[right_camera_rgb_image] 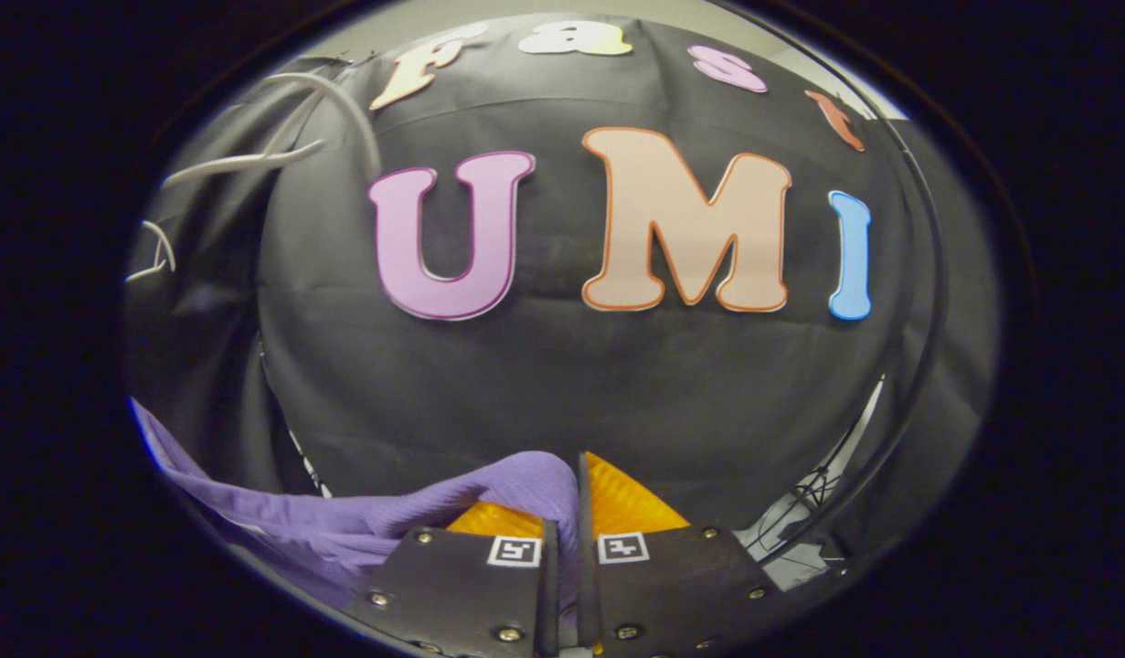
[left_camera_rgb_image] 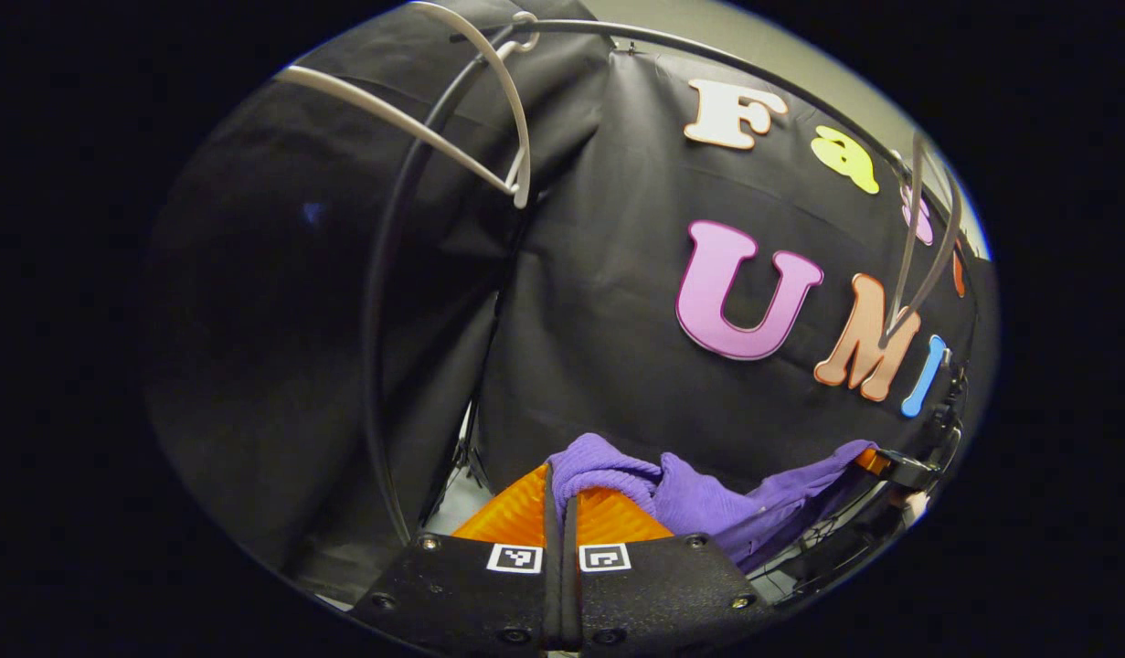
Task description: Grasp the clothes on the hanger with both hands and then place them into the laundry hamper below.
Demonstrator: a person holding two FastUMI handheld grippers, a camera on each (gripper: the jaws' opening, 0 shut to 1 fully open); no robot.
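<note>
Purple ribbed garment (left_camera_rgb_image: 699, 498) stretched between both tongs, left gripper (left_camera_rgb_image: 562, 498) and right gripper (right_camera_rgb_image: 567, 498) each clamped on it; 2 bare hangers (left_camera_rgb_image: 489, 119), black cloth wall (left_camera_rgb_image: 599, 302)

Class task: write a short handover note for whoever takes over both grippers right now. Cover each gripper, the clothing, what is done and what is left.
Left gripper: shut on the purple garment, bunched at its fingertips.
Right gripper: shut on the same garment, which trails off to its left.
White hangers on the rail above are bare.
Done: garment gripped at both ends and off the hanger.
Left: lower it into the hamper and open both grippers.
</note>
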